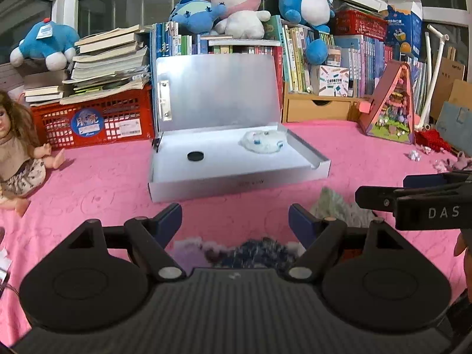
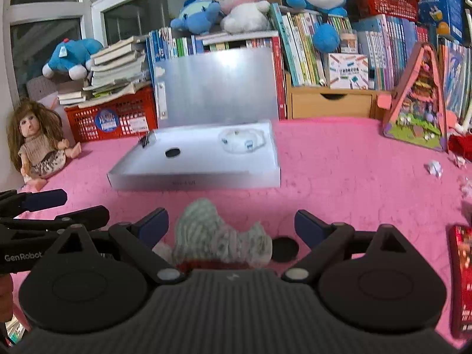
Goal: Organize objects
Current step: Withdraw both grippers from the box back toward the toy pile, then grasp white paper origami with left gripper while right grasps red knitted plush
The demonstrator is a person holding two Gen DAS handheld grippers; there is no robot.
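An open silver box (image 1: 236,181) lies on the pink cloth, its lid propped up against the books. Inside it are a black disc (image 1: 195,156) and a white fluffy item (image 1: 262,142). My left gripper (image 1: 235,221) is open, and a dark blue and purple knitted piece (image 1: 253,252) lies low between its fingers, untouched by the pads. My right gripper (image 2: 231,224) is open over a grey-green knitted piece (image 2: 212,233) with a red edge. A second black disc (image 2: 284,249) rests on the cloth by its right finger. Each gripper also shows at the edge of the other's view.
A doll (image 2: 38,144) sits at the left by a red crate (image 1: 94,118) of books. Bookshelves and plush toys line the back. At the right stand a triangular toy house (image 2: 416,100), small paper scraps (image 2: 433,167) and a red flat object (image 2: 461,280).
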